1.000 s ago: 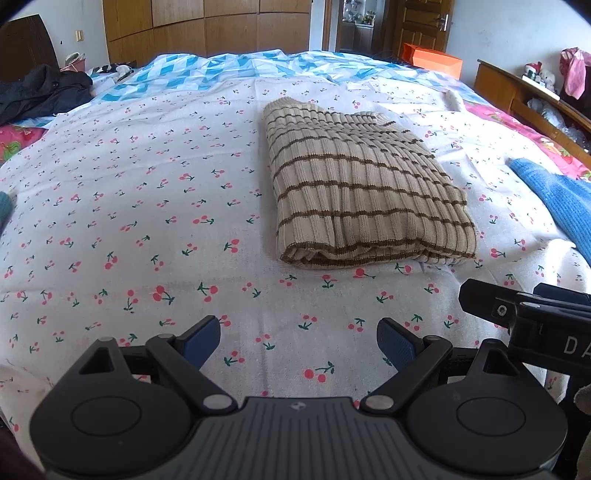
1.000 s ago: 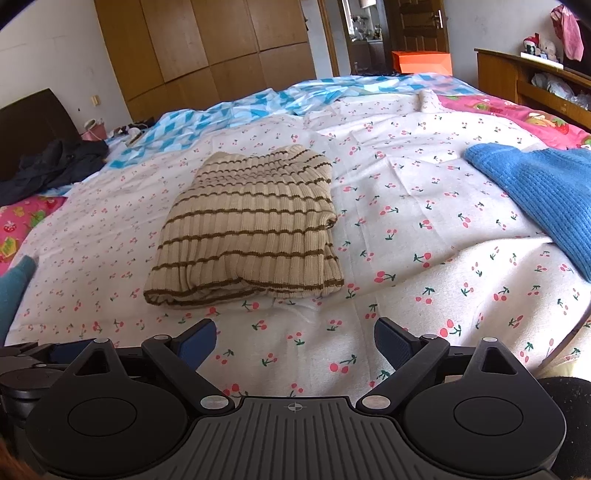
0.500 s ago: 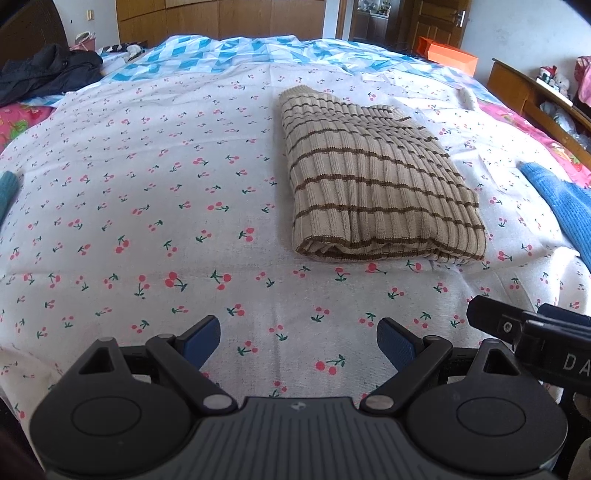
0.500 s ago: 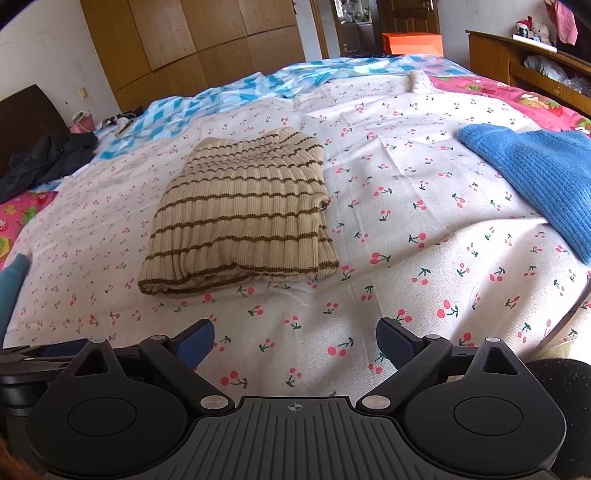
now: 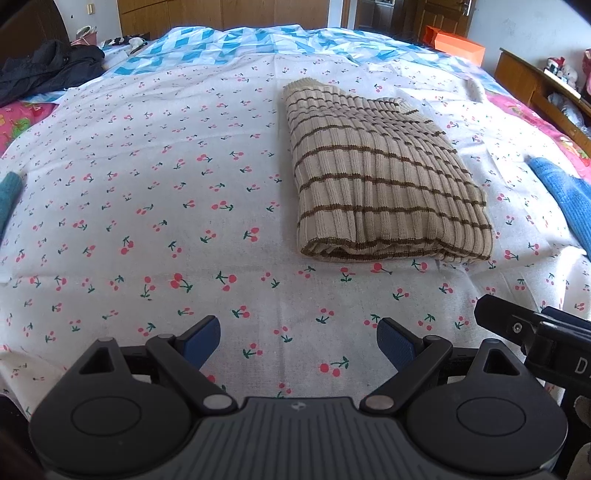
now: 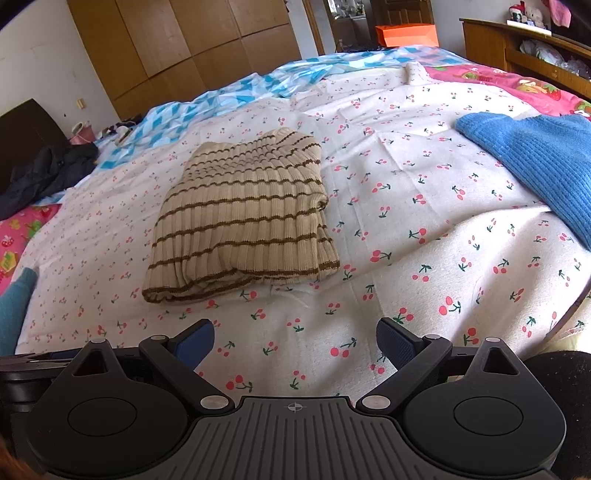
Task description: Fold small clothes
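A beige ribbed sweater with thin brown stripes (image 5: 380, 177) is seen folded into a compact rectangle and laid flat on a white cherry-print sheet (image 5: 147, 192) that covers the bed. In the left wrist view the sweater lies ahead and to the right of centre; in the right wrist view it (image 6: 240, 218) lies ahead and to the left of centre. Its thick folded edge is turned toward the cameras, and nothing is touching it.

The left claw (image 5: 298, 341) is held above the near part of the sheet with its jaws spread wide and nothing between its blue pads (image 5: 201, 341). The right claw (image 6: 294, 342) is likewise spread wide and empty, and is held near the sheet's front edge, apart from the sweater. Part of the right claw's black body (image 5: 535, 332) is visible at the lower right of the left wrist view, just beside the left claw.

A blue knitted garment (image 6: 535, 158) is spread on the sheet to the right of the sweater, well apart from it. A teal piece of cloth (image 6: 14, 306) is seen at the left edge of the bed. A blue-and-white patterned blanket (image 5: 236, 44) lies beyond the sheet, and dark clothing (image 5: 48, 70) is heaped at the far left. Wooden wardrobe doors (image 6: 192, 48) and an orange box (image 6: 406, 31) stand in the background.
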Action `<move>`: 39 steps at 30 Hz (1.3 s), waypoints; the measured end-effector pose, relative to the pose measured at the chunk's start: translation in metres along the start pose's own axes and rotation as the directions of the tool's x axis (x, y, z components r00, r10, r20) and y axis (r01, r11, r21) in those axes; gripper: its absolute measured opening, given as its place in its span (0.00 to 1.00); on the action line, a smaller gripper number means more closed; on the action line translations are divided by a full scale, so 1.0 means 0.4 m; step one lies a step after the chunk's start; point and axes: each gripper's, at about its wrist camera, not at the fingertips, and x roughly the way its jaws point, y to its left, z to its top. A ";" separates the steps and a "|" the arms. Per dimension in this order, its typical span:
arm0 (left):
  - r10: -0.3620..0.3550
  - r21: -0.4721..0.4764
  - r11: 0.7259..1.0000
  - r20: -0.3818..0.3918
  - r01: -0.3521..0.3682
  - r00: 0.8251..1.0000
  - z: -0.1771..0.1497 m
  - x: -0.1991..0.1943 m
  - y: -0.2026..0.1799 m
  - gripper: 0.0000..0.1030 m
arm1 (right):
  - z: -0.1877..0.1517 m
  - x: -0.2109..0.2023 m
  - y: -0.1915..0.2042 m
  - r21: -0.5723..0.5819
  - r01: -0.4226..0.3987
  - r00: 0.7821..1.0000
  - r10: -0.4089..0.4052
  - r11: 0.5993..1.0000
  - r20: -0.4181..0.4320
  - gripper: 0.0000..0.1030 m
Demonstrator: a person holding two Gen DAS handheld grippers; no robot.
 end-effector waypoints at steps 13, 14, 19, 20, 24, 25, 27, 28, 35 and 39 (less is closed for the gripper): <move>0.021 0.048 0.999 -0.055 -0.018 0.998 0.023 0.007 -0.021 0.94 | 0.014 -0.011 0.005 -0.037 0.009 0.998 -0.011 0.999 -0.062 0.93; 0.024 0.053 0.998 -0.061 -0.021 0.998 0.022 0.008 -0.021 0.94 | 0.017 -0.013 0.004 -0.039 0.008 0.998 -0.011 0.999 -0.061 0.93; 0.024 0.047 0.999 -0.054 -0.022 0.998 0.020 0.004 -0.020 0.94 | 0.022 -0.010 0.009 -0.063 0.032 0.997 -0.037 0.997 -0.073 0.93; 0.024 0.045 0.999 -0.053 -0.021 0.998 0.021 0.002 -0.019 0.94 | 0.022 -0.009 0.010 -0.067 0.035 0.996 -0.040 0.997 -0.077 0.93; 0.027 0.045 0.999 -0.050 -0.025 0.998 0.024 -0.001 -0.017 0.94 | 0.019 -0.003 0.017 -0.093 0.066 0.994 -0.073 0.994 -0.079 0.93; 0.028 0.046 0.999 -0.050 -0.026 0.998 0.024 -0.002 -0.016 0.94 | 0.019 -0.002 0.017 -0.095 0.073 0.994 -0.081 0.993 -0.079 0.93; 0.031 0.049 0.998 -0.050 -0.029 0.998 0.025 -0.003 -0.015 0.94 | 0.020 0.000 0.015 -0.092 0.078 0.993 -0.085 0.993 -0.081 0.93; 0.031 0.049 0.998 -0.051 -0.029 0.998 0.025 -0.004 -0.014 0.94 | 0.020 0.001 0.014 -0.090 0.079 0.993 -0.086 0.993 -0.082 0.93; 0.026 0.054 0.998 -0.056 -0.023 0.998 0.019 -0.007 -0.021 0.94 | 0.019 0.007 0.013 -0.097 0.084 0.992 -0.092 0.992 -0.082 0.93; 0.028 0.061 0.998 -0.058 -0.024 0.998 0.017 -0.007 -0.026 0.94 | 0.018 0.010 0.009 -0.092 0.087 0.992 -0.096 0.992 -0.086 0.93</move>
